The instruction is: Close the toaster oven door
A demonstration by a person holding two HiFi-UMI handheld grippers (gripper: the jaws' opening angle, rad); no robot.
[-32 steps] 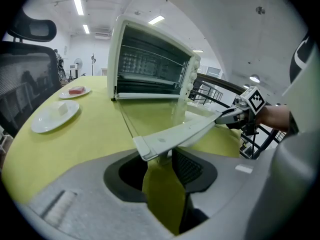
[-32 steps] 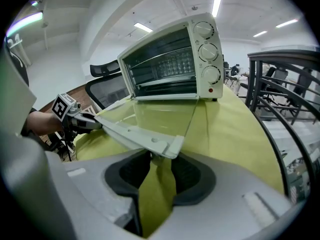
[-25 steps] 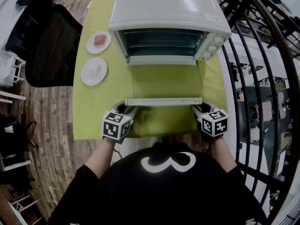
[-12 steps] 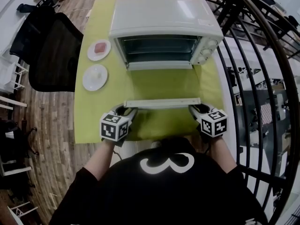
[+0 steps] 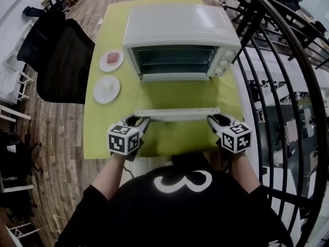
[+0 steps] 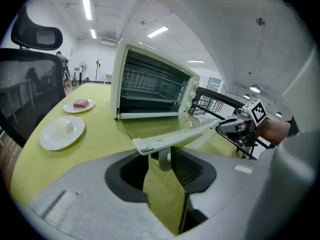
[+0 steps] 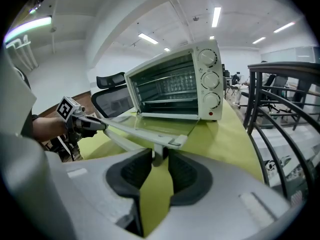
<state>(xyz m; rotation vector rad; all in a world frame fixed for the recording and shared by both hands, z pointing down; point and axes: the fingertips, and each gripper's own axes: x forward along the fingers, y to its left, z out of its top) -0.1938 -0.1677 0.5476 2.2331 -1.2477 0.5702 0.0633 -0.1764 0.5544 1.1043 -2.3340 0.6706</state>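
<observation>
Head view: toaster oven [image 5: 177, 24] sits at the far end of the green mat [image 5: 110, 30], its door [image 5: 177, 94] dropped flat toward the person and the handle [image 5: 177, 114] along the near edge. Left gripper [image 5: 136, 122] is at the handle's left end, right gripper [image 5: 216, 121] at its right end, both reaching in from the near side. Two plates [image 5: 107, 89] sit left of the oven, clear of the door. Left gripper view: the handle [image 6: 180, 134] runs off to the right above the jaws and its end post [image 6: 164, 160] stands between them. The jaws are partly apart, with a visible gap on the post's left side, so no clamp. The oven [image 6: 150, 86] is straight ahead, cavity open. Right gripper view: the handle's other post [image 7: 159, 155] is between the jaws, which are closing, with both pads up against it. The bar [image 7: 130, 130] runs left toward the other gripper, and the oven [image 7: 175, 86] is ahead.
</observation>
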